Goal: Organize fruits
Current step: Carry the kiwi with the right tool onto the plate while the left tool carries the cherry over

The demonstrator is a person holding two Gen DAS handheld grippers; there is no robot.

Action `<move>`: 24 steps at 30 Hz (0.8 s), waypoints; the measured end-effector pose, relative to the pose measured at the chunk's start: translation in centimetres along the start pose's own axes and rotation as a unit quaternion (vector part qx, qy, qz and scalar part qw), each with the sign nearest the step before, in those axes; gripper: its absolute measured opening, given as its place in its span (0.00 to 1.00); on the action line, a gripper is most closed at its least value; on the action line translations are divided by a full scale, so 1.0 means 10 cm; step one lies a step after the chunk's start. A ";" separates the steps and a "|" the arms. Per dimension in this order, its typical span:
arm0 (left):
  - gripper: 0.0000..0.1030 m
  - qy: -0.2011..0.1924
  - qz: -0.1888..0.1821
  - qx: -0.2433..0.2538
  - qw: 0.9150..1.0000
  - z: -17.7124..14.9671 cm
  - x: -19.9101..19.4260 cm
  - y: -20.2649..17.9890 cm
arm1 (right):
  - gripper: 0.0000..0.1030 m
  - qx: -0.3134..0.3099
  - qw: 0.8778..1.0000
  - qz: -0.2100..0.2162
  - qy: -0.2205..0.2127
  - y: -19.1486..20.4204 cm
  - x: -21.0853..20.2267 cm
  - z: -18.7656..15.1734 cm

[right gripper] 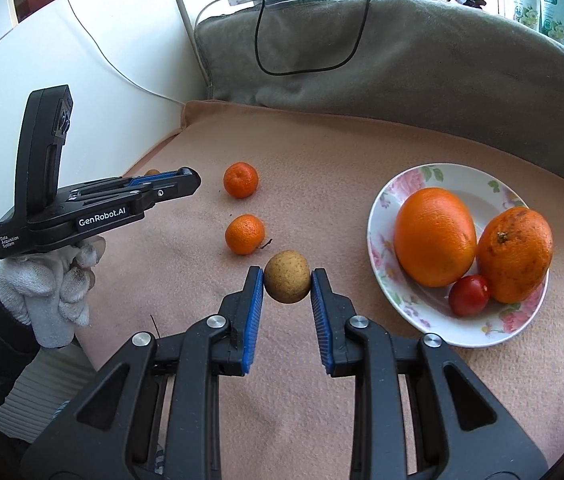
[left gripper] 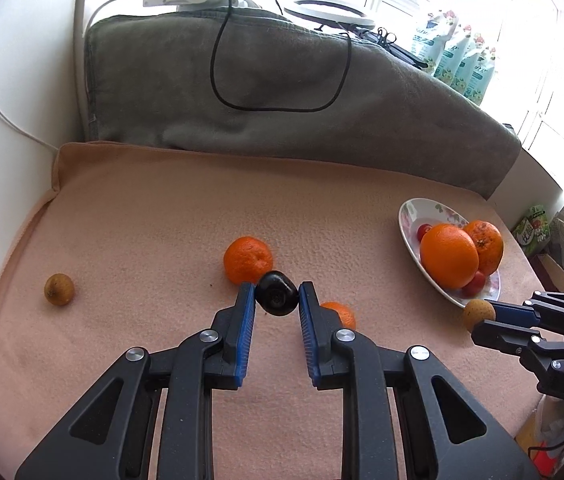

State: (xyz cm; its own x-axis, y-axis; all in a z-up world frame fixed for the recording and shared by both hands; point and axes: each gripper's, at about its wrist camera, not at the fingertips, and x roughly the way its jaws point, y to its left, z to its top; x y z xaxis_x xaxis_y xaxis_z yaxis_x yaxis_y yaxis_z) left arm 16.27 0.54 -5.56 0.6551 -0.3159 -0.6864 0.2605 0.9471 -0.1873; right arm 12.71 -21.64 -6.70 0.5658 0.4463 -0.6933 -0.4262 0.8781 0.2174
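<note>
Now the left gripper [left gripper: 277, 295] pinches a small dark fruit [left gripper: 276, 293], likely soft, and the right gripper [right gripper: 286, 278] pinches a light tan fruit [right gripper: 286, 276] round its middle.

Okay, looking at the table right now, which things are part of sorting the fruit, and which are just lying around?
Part of the job:
- dark purple round fruit in the left gripper
- tan speckled round fruit in the right gripper
- two small orange tangerines
- second tan fruit
- floral white plate holding two big oranges

Lying about:
- black looped cable
- grey folded blanket
- white ring light
</note>
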 end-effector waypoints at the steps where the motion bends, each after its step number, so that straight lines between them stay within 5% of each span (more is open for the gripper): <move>1: 0.20 -0.001 -0.004 0.002 1.000 0.02 0.01 -0.04 | 0.25 0.002 1.000 -0.003 -0.003 -0.03 -0.03 0.01; 24: 0.20 -0.013 -0.056 0.058 0.997 0.40 0.27 -0.95 | 0.25 0.044 0.997 -0.049 -0.045 -0.78 -0.45 0.15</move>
State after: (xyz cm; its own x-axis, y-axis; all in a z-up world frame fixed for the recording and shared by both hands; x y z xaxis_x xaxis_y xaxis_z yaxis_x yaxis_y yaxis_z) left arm 18.43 -9.55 -2.86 0.6353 -0.4225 -0.6465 0.4121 0.8934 -0.1790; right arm 14.57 -30.24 -4.24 0.6640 0.3678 -0.6510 -0.3050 0.9281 0.2133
